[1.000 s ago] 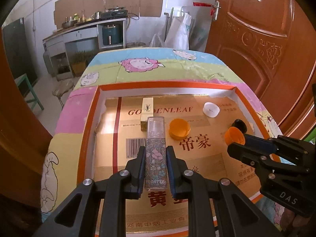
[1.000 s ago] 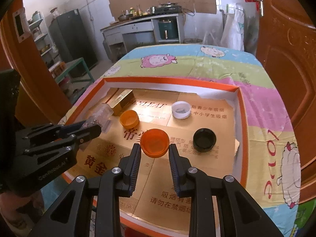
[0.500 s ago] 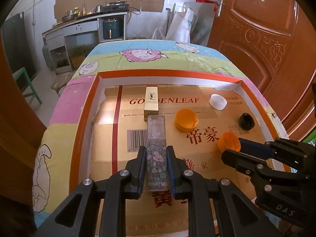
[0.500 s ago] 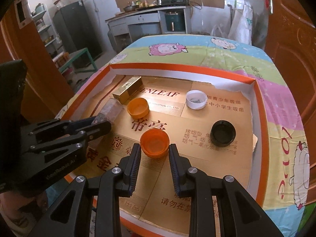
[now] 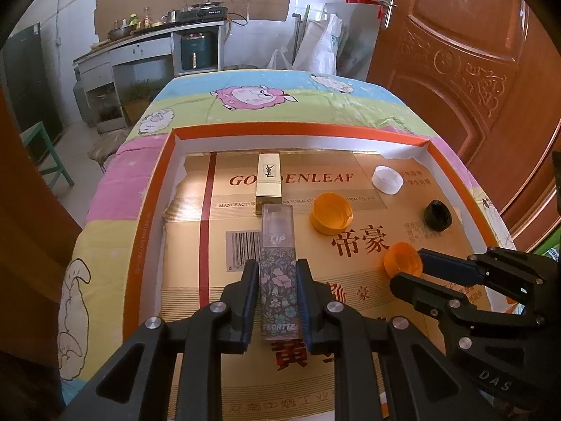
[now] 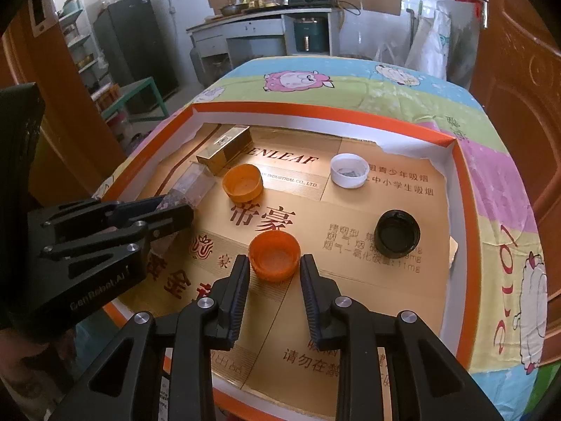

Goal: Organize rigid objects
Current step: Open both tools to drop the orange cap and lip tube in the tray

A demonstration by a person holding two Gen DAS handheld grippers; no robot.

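Observation:
My left gripper is shut on a clear floral lip-gloss box and holds it lengthwise over the cardboard in the orange-rimmed tray. A gold YSL box lies just beyond it. My right gripper is shut on an orange cap, open side up, near the tray's front. The cap also shows in the left wrist view. A second orange cap, a white cap and a black cap lie on the cardboard.
The tray sits on a table with a cartoon sheep cloth. A wooden door stands at the right. A kitchen counter and a green stool are behind and to the left.
Both grippers have drawn back toward the tray's front with their objects. The lip-gloss box now sits a little away from the gold box.

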